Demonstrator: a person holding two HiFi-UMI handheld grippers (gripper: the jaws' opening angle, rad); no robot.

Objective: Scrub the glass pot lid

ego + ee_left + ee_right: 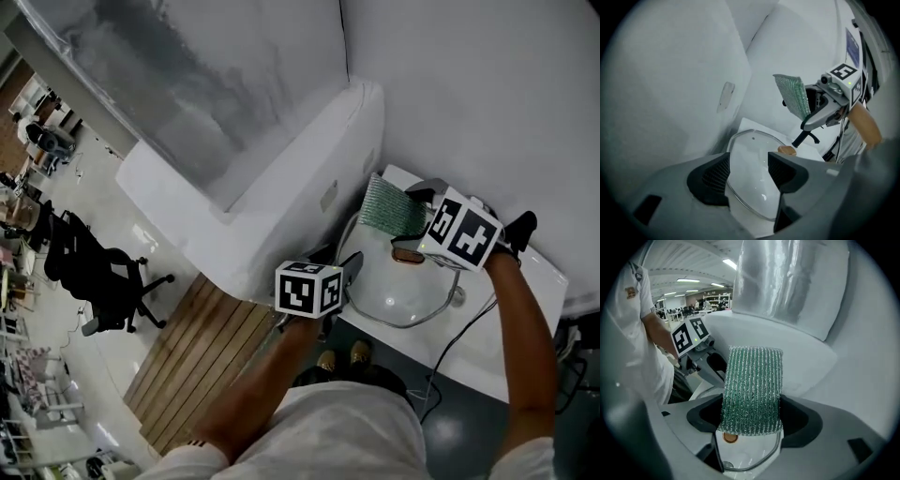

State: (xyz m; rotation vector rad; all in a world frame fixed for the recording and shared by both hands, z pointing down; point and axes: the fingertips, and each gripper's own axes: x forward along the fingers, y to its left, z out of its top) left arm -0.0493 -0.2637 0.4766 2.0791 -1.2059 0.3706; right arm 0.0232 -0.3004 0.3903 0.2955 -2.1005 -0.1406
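Glass pot lid [394,286] partly hidden, left gripper [749,172] jaws released, right gripper [752,420] jaws grasping scrubber [752,385]

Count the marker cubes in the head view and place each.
2. One marker cube tops the left gripper, just left of the glass lid; the other tops the right gripper, which grips the green scrubbing pad, at the lid's far-right rim. None appears hidden.

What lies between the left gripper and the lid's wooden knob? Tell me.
Only the bare dome of the glass lid lies between the open left gripper and the wooden knob, as the left gripper view shows.
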